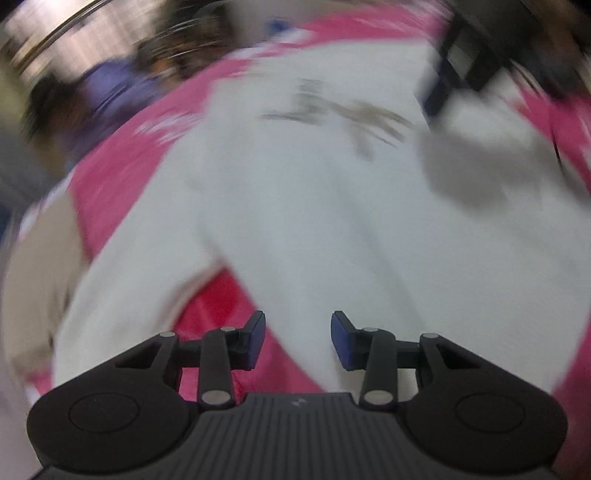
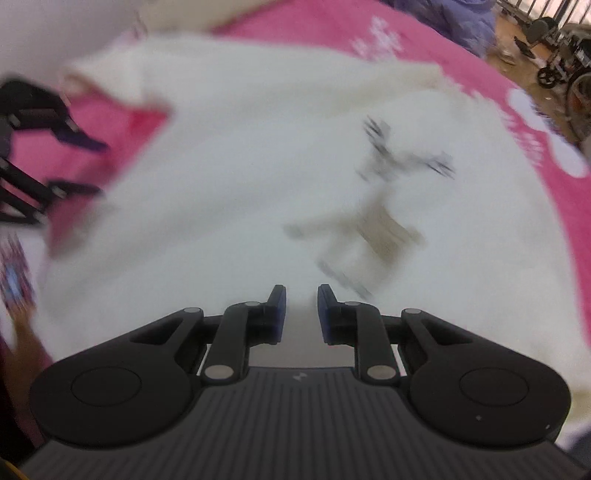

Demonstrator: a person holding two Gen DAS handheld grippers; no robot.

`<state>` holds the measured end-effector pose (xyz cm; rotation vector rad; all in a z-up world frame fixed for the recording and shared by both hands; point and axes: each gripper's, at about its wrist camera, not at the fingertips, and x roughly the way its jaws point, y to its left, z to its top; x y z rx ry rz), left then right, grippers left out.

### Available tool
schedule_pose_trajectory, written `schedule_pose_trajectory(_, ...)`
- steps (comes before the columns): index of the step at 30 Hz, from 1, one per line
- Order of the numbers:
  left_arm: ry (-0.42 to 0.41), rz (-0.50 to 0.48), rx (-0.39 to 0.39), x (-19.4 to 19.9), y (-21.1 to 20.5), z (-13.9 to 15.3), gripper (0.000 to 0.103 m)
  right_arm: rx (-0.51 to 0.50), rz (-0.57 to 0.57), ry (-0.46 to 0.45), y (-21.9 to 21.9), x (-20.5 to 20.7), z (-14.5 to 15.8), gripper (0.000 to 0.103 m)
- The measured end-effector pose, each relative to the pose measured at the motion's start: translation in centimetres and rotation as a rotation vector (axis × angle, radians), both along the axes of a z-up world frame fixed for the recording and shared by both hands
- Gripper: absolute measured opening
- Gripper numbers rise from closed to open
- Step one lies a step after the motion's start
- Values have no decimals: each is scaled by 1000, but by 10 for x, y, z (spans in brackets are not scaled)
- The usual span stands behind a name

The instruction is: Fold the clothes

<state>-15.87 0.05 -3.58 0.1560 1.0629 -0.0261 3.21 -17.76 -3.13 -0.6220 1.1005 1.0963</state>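
Mostly white garment (image 2: 240, 166) with grey print, spread on pink cloth (image 2: 424, 33), both hand-held grippers (image 1: 297, 339) (image 2: 301, 314) parted, empty.

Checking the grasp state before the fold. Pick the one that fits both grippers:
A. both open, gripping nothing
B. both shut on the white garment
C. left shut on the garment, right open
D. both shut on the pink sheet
A: the left gripper and the right gripper each show a clear gap between the blue pads, with no cloth pinched; the white garment lies spread on the pink sheet.
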Motion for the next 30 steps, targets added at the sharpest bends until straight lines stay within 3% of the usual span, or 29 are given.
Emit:
schedule_pose_trajectory(2, -55, 193, -148, -2, 34, -1, 41, 77, -40, 98, -2, 0, -11, 18)
schedule_pose_trajectory(4, -99, 357, -306, -7, 66, -7, 47, 110, -39, 173, -10, -6, -19, 18)
schedule_pose_trajectory(8, -177, 580, -550, -11, 106, -31, 54, 104, -28, 256, -32, -18, -24, 18)
schedule_pose_trajectory(12, -183, 700, -696, 3, 119, -63, 57, 79, -101, 338, -66, -20, -14, 19)
schedule_pose_trajectory(17, -311, 876, -839, 7, 130, -91, 59, 194, -271, 349, -101, -21, -13, 23)
schedule_pose_trajectory(19, -355, 960, -888, 6, 137, -100, 48, 233, -328, 377, -103, -21, -23, 23)
schedule_pose_trajectory(20, -369, 996, -889, 7, 139, -102, 43, 238, -353, 379, -101, -20, -29, 23)
schedule_pose_trajectory(22, -391, 1040, -857, 11, 142, -102, 17, 243, -384, 387, -96, -18, -40, 23)
schedule_pose_trajectory(25, -433, 1032, -758, 19, 140, -90, 14, 231, -399, 379, -88, -13, -53, 23)
schedule_pose_trajectory(30, -546, 931, -533, 24, 133, -49, 13, 229, -433, 417, -89, -3, -72, 22)
